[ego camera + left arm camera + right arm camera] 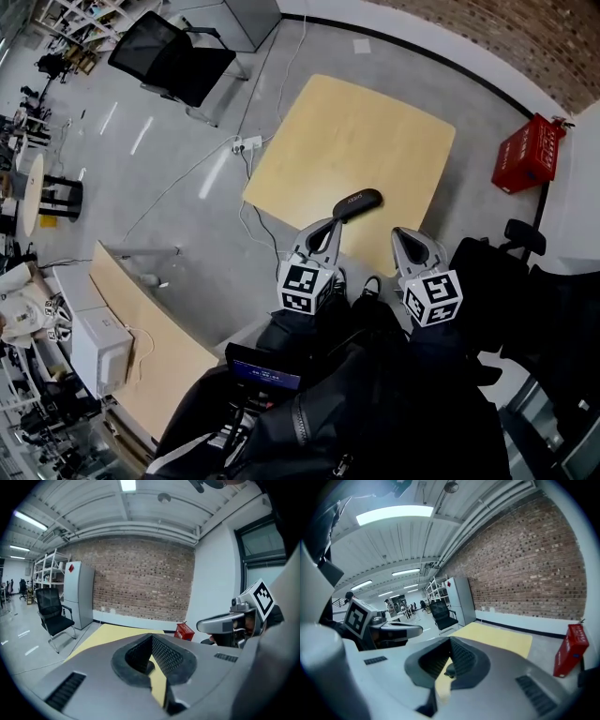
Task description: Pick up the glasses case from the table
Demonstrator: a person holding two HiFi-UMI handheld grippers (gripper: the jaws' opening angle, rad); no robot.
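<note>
The black glasses case (pixel 357 202) lies near the front edge of the yellow table (pixel 375 131). In the head view my left gripper (pixel 329 229) hangs just short of the case's near end, jaws together and nothing in them. My right gripper (pixel 405 235) hovers over the table's front edge, to the right of the case, also shut and empty. In the left gripper view the left gripper (pixel 151 666) shows only a thin slit of table between its pads. Through the notch of the right gripper (pixel 443 668) a small dark shape (pixel 450 670) shows on the table.
A black office chair (pixel 173 56) stands on the floor at the far left. A red box (pixel 528 153) sits on the floor right of the table. A power strip (pixel 247 143) with cables lies by the table's left corner. A second wooden tabletop (pixel 141 328) with a white box (pixel 98 349) is at lower left.
</note>
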